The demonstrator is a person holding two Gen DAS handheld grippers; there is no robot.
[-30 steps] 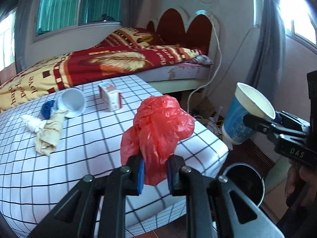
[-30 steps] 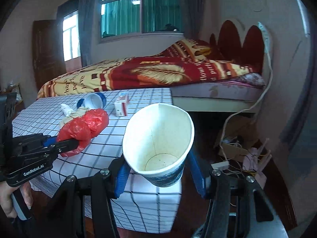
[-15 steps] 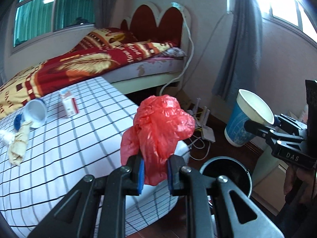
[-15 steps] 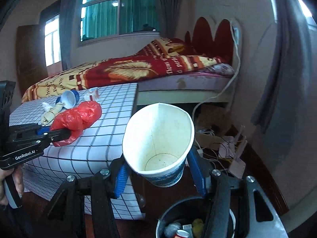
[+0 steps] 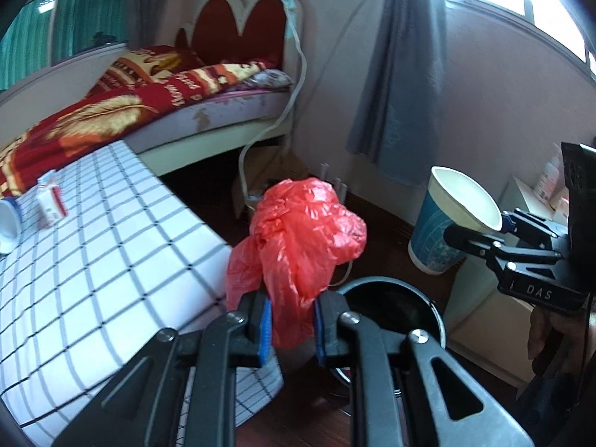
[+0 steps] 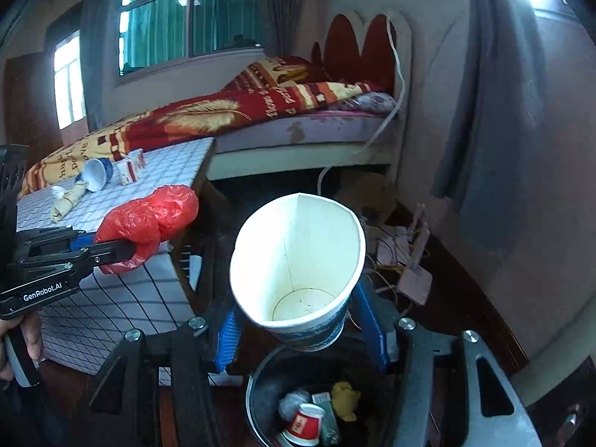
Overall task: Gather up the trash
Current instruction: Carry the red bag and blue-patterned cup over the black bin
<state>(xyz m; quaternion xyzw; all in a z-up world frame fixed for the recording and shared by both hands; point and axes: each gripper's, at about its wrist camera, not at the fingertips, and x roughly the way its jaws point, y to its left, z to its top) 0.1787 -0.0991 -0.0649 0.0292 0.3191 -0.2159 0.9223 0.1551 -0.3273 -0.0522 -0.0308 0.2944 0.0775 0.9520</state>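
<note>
left tool (image 5: pixel 289 329): clamped on red plastic bag (image 5: pixel 298 238)
right tool (image 6: pixel 298 329): gripping paper cup (image 6: pixel 298 260)
trash bin (image 6: pixel 260 391): directly below cup

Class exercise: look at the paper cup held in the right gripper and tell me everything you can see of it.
The blue-and-white paper cup is a tapered cup, white inside with a visible seam and a faintly stained bottom, blue-patterned outside. It looks empty. It is tilted, mouth toward the camera, squeezed slightly oval between the fingers of the right gripper, which touch its lower sides. It hangs in the air above the round black trash bin.
</note>
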